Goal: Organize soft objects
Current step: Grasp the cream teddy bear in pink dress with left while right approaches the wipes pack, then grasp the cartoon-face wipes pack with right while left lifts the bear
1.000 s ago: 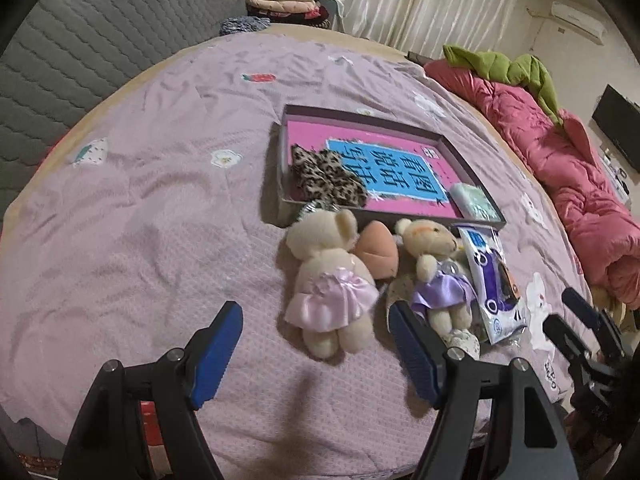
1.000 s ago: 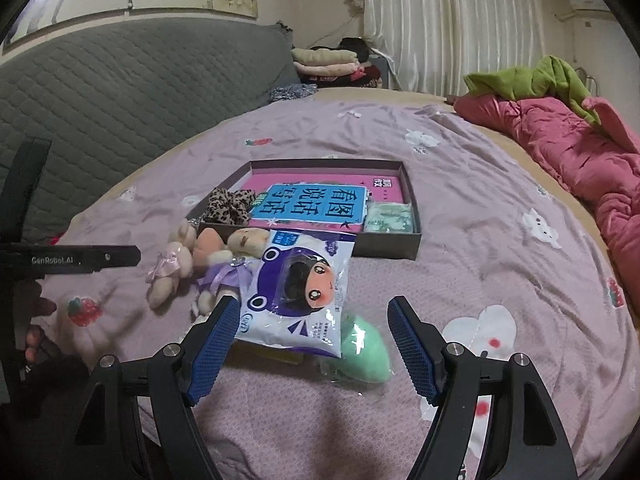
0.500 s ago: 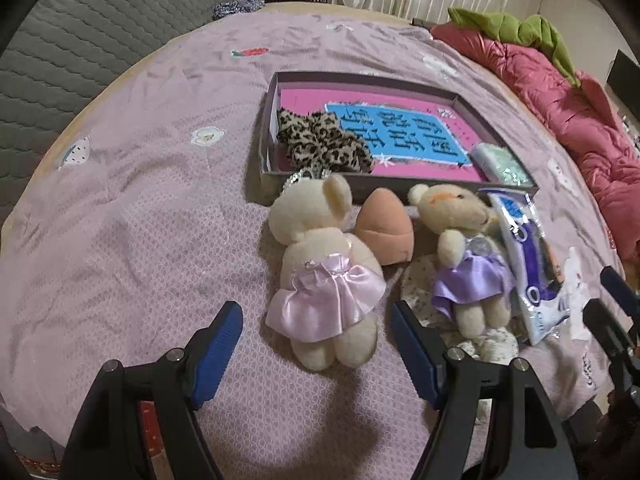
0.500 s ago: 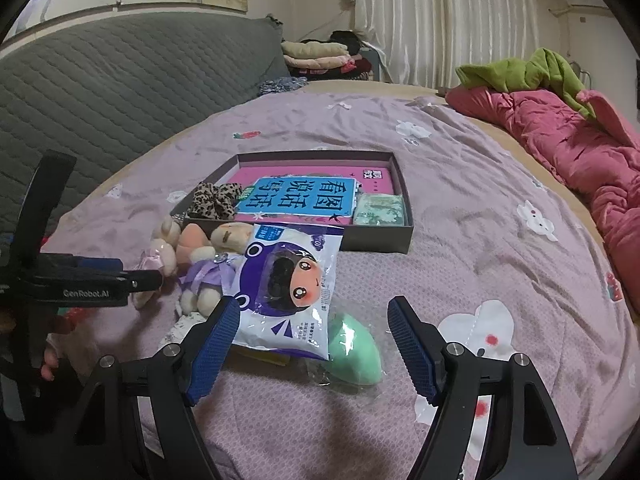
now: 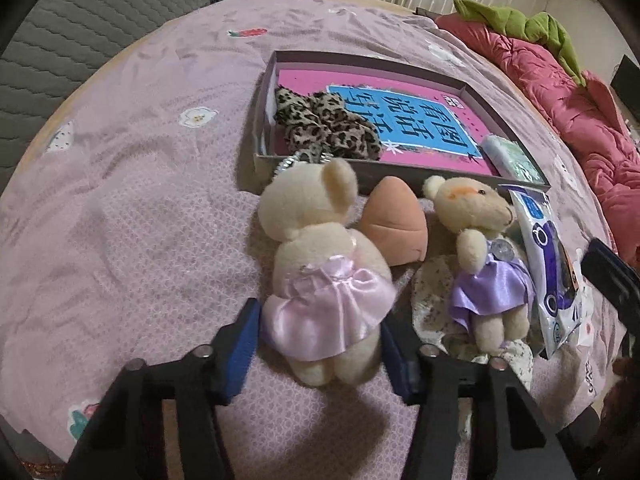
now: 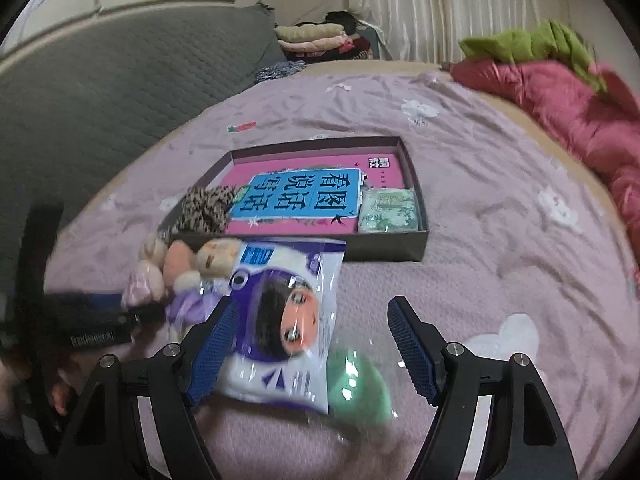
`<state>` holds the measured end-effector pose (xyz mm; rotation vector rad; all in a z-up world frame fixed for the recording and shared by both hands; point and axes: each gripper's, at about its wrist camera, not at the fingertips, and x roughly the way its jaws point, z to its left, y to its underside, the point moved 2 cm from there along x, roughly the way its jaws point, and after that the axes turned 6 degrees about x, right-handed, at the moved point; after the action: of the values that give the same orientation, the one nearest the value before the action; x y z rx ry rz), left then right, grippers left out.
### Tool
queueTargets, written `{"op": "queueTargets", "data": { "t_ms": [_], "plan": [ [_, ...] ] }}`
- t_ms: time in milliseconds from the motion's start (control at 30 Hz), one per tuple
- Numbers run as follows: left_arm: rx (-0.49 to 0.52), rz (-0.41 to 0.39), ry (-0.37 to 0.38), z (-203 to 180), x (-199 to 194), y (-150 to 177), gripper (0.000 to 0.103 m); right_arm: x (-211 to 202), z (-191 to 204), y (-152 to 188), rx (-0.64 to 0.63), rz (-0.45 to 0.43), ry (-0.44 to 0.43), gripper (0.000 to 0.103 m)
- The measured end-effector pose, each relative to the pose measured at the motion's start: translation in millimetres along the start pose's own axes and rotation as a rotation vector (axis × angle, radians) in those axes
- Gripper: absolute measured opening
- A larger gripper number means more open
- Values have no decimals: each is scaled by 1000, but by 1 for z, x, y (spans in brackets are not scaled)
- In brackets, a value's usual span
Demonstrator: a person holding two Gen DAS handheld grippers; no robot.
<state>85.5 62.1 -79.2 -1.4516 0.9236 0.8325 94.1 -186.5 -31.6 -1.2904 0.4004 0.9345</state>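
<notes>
Tongs on my left [image 5: 316, 344] are closing around the pink-skirted bear [image 5: 324, 276], its legs between the pads on the bed [image 5: 132, 184]; behind it the shallow box [image 5: 264, 120] holds a leopard scrunchie [image 5: 324, 126] and a pink book [image 5: 416, 120]. From the right wrist, my right tongs [image 6: 310, 350] stand wide apart over the doll packet [image 6: 284, 320] and green sponge [image 6: 360, 384], touching neither.

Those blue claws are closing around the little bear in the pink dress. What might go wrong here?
The left tool is closing low on the pink-dress bear, around skirt and legs, so its heavier head may flop or slip free. The peach plush leans against that bear and could get dragged along. The right tool hangs open over the crinkly packet, which may slide.
</notes>
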Motion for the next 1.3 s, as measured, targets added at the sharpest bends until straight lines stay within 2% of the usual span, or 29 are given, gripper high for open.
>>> {"op": "queueTargets", "data": {
  "t_ms": [167, 400, 567, 633, 700, 867, 933, 1300],
  "plan": [
    [0, 5, 11, -1, 5, -2, 44, 20, -12, -5, 36, 69, -17, 77],
    [-40, -6, 37, 8, 9, -4, 36, 35, -9, -13, 46, 97, -87, 77],
    [-39, -10, 44, 9, 11, -4, 34, 45, -11, -14, 112, 129, -180, 76],
    [-42, -14, 45, 10, 11, -4, 32, 45, -13, -13, 134, 122, -200, 61],
    [-41, -18, 46, 11, 11, -4, 31, 41, -13, -14, 131, 108, -198, 51],
    [-41, -27, 47, 11, 10, -3, 29, 29, -9, -15, 101, 72, -219, 38],
    [-46, -42, 57, 14, 8, -3, 26, 25, -6, -14, 84, 56, -229, 13],
    [-33, -130, 77, 12, -15, -3, 22, -1, 2, -18, 78, -28, -280, 8]
  ]
}}
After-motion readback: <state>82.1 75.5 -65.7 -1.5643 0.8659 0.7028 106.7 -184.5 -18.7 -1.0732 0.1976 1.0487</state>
